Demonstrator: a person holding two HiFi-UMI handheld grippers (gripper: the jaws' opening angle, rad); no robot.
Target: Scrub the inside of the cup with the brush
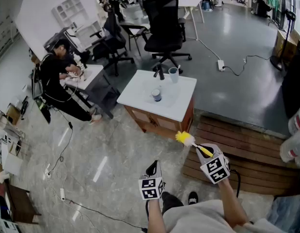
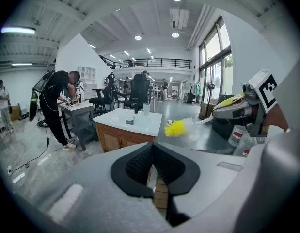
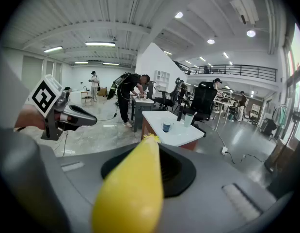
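Brush point(image 1: 191, 142) between the right tongs point(image 1: 203, 151)

We looked steeply down from the head camera over the left tool point(image 1: 152, 170) and right tool point(image 1: 206, 152), the white worktop point(image 1: 140, 86) well ahead. Our tool cameras each faced forward along their own jaws, slightly downward, the brush point(image 3: 135, 188) close before the right one. All three shared the worktop; each tool view caught the other tool.

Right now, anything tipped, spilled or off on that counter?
Nothing stands out: dark cup and pale cup stand upright on the white counter, no spill visible; brush in the right gripper, left gripper shut, empty.
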